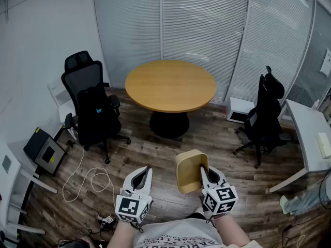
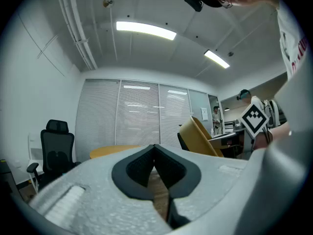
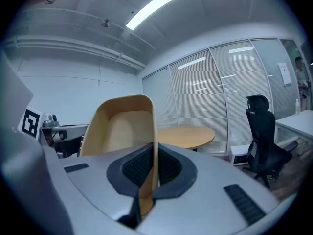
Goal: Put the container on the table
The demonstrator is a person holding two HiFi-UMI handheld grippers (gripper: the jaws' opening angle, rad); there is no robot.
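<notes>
A: State of the right gripper (image 1: 202, 172)?
B: It is clamped on the container (image 1: 189, 170). The jaws pinch one thin side wall at the rim, with a pad on each face of it. The right gripper view shows this plainly.
A: Why grip the wall?
B: Probably because the body is too wide for the jaws to span, and the wall is the only thin part. So the container sits just left of the gripper. It looks tipped, with its opening facing back toward the person more than up.
A: And the left gripper (image 1: 146, 170)?
B: Its jaws are together with nothing between them. It is held level at near left, apart from the container. It seems to be a spare hand, since one pinch carries the load.
A: Where is the container relative to the goal?
B: It is in the air over the floor, near the person. The table (image 1: 170, 84) is far centre, well apart from it, and nothing shows on its top. So the container is not placed yet and this is likely the carry stage.
A: Is anything in the way?
B: There is a chair (image 1: 90, 105) at left and another chair (image 1: 266, 115) at right, both off to the sides. The lane between them looks open.
A: Any risk?
B: An edge pinch can let the container swing or slip. It likely needs levelling before set-down.
</notes>
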